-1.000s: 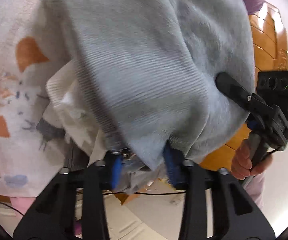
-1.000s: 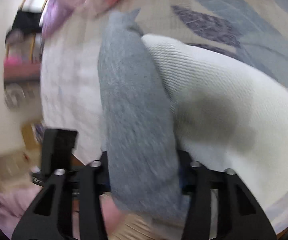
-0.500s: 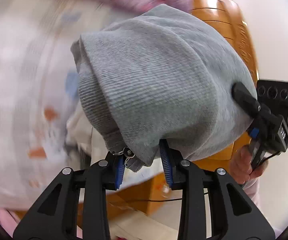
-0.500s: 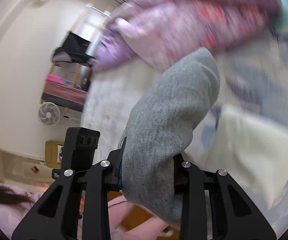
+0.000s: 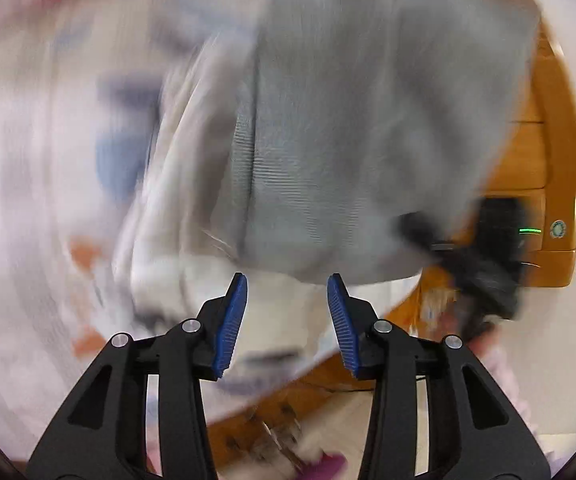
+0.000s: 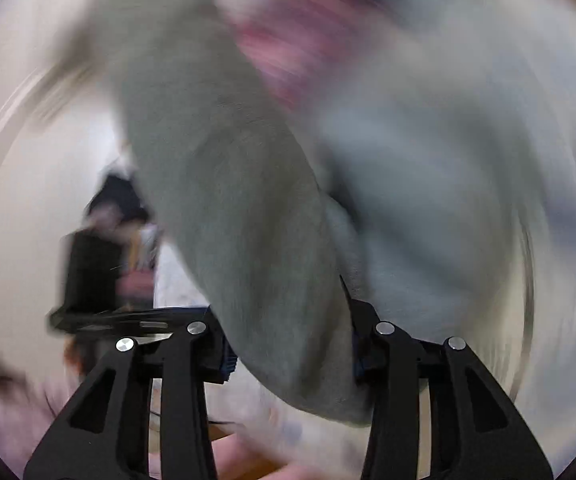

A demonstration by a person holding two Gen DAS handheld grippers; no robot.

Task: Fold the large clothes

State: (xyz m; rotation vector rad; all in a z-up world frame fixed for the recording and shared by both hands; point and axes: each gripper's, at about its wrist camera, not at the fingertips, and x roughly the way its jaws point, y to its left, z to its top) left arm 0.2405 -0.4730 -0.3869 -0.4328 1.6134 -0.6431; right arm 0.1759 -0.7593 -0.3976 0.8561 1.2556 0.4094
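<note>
A: Grey knit, ribbed, filling the upper centre and right of the left wrist view: the grey garment (image 5: 367,140). Hem just above the left gripper (image 5: 287,300), clear of both blue pads (image 5: 232,320).
B: Jaws spreading there, nothing between them. Cream fabric (image 5: 280,312) behind the gap. Pale patterned bedding (image 5: 40,208) smeared across the left of the frame, wooden furniture (image 5: 535,168) at right.
A: Lower right, mid-height: the right gripper (image 5: 483,256), a dark blur at the cloth's edge.
B: Right wrist view: same garment (image 6: 240,220) running from upper left down through the right gripper (image 6: 291,360), packed between the fingers. Jaws widening, cloth filling the whole gap. Pad contact hidden by the fabric; grip looks kept.
A: Pink-purple fabric (image 6: 288,52) at top centre, blurred. Left gripper (image 6: 96,272) dark at centre left.
</note>
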